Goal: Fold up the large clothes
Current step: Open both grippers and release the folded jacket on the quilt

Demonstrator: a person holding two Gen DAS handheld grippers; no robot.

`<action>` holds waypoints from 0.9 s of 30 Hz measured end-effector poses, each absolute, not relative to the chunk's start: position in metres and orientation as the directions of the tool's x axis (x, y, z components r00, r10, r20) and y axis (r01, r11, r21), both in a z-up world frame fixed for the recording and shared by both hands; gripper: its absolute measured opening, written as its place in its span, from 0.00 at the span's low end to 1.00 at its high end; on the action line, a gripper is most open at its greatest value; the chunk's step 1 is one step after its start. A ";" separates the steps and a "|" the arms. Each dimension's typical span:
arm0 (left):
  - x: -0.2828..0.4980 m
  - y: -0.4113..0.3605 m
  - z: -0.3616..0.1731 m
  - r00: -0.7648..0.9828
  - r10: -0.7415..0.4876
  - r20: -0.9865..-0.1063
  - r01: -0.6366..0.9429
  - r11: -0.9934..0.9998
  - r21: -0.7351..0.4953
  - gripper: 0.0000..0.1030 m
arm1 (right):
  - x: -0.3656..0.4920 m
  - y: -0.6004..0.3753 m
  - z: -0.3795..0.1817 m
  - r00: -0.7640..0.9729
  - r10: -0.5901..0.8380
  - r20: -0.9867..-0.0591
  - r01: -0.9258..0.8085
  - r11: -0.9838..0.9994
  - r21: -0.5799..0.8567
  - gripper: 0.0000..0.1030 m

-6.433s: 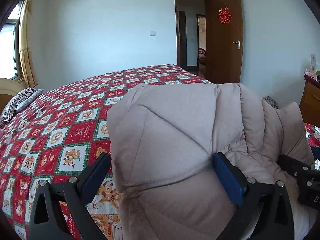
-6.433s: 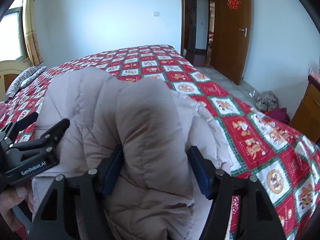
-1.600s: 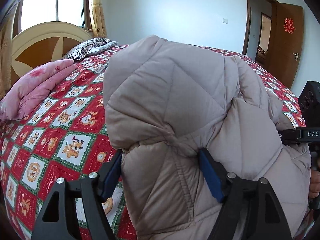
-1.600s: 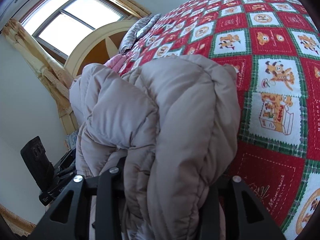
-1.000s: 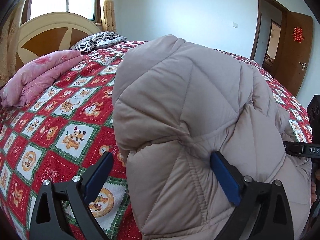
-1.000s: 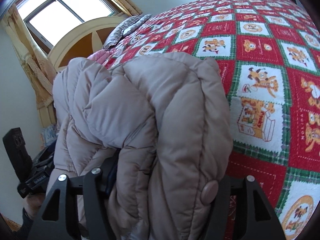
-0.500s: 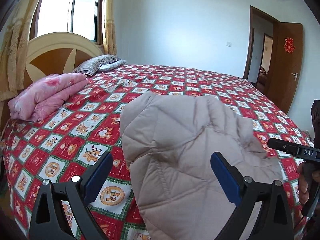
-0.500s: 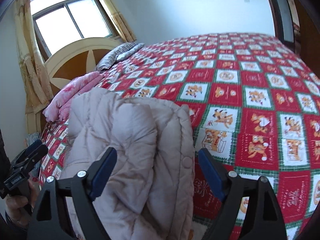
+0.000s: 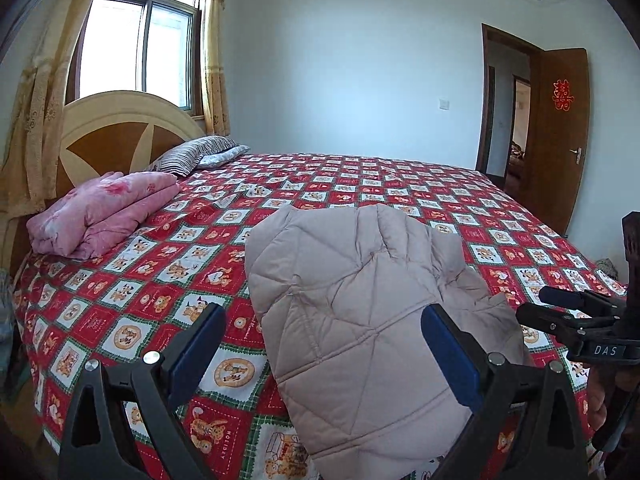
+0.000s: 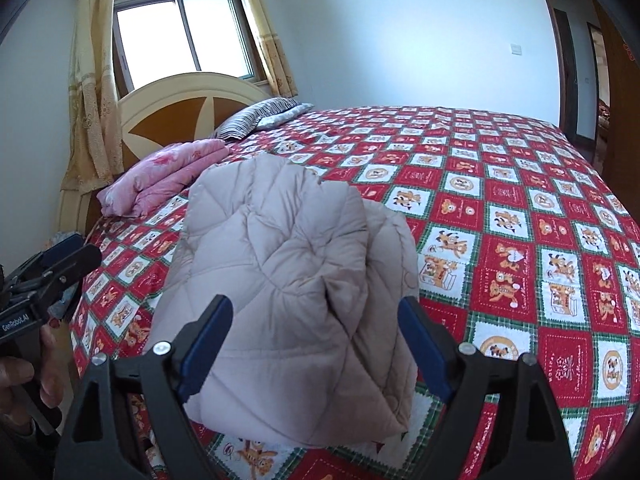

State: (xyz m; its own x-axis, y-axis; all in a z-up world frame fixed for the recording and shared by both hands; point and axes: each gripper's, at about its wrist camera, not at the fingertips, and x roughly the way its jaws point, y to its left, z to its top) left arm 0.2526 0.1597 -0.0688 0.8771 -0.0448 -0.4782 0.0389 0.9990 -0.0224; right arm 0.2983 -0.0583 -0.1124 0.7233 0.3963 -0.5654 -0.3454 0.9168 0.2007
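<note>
- Jacket (image 9: 360,320) – beige quilted puffer, folded into a bundle, lying on the bed (image 9: 400,184) near its front edge. Nothing is lifting it.
- Left gripper (image 9: 320,344): jaws wide apart, blue pads on either side of the bundle's near end with clear gaps – no contact, nothing held.
- Right gripper (image 10: 316,340): jaws have just been opening and now stand wide; the bundle sits between the pads but neither presses on it. Nothing held.
- Key relation: from both grippers the jacket lies dead ahead at 12 o'clock and below, long axis running away toward 12–1 o'clock, up the bed.
- Both grippers sit at the same near end; I'd judge neither clearly closer.
- Pink blanket (image 9: 100,212) at 10 o'clock, well apart – no interference.
- Judgement: fold looks finished. Any tidy-up means dropping forward and down onto the near edge.
</note>
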 end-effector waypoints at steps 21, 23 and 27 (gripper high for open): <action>0.246 0.158 -0.077 0.876 -0.057 -0.479 0.041 0.998 -0.043 0.96 | 0.278 -0.054 -0.110 0.737 0.405 -0.542 -0.359 0.913 0.194 0.84; 0.246 0.157 -0.077 0.877 -0.057 -0.478 0.042 0.998 -0.041 0.96 | 0.278 -0.055 -0.110 0.736 0.404 -0.542 -0.357 0.913 0.197 0.84; 0.248 0.155 -0.077 0.876 -0.056 -0.479 0.042 0.998 -0.039 0.96 | 0.278 -0.056 -0.110 0.738 0.403 -0.542 -0.356 0.914 0.194 0.84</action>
State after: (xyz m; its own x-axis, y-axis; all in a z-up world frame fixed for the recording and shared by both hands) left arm 0.2479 0.1548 -0.0768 0.8762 -0.0562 -0.4786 0.0424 0.9983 -0.0395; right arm 0.2785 -0.0562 -0.1099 0.7376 0.4028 -0.5419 -0.3563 0.9139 0.1944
